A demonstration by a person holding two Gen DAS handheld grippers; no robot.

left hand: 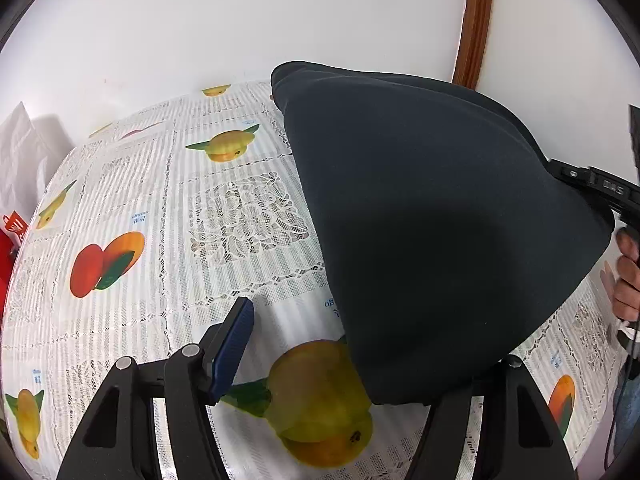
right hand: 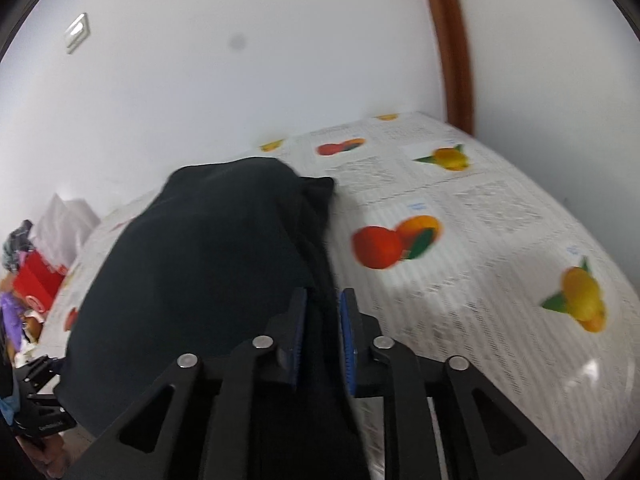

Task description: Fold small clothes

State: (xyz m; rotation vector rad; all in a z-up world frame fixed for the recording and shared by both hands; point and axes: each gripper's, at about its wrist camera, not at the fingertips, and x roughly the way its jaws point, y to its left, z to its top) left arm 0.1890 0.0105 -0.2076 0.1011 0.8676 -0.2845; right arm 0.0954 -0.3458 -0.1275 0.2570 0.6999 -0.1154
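- The dark garment [left hand: 420, 220] is half lifted off the fruit-print tablecloth [left hand: 132, 184]. Its far end rests on the table near the wall, and its right side rises like a tent.
- Your right gripper [right hand: 324, 296] has a bunched fold of the garment between its blue pads and is grasping it. That grip is what holds up the tent's peak.
- Your left gripper [left hand: 324, 312] is released, with its jaws standing wide. The left pad [left hand: 232, 354] is clear above the tablecloth. The other finger is hidden behind the hanging near corner of the cloth, so you cannot see whether it touches.
- The step in hand looks like carrying the raised side over to make a fold.
- Before you lay it down, bring the left gripper to the loose near corner and close on a single edge, not a wad.
- Draw the two grippers apart just enough to pull the held edge straight, so that no slack sags between them.
- Lower both ends together so that the top layer lands square on the lower one.
- Let go only once the cloth lies flat. An early release on the right would likely drop the fold in a heap.
- Move slowly, since the right view is blurred.
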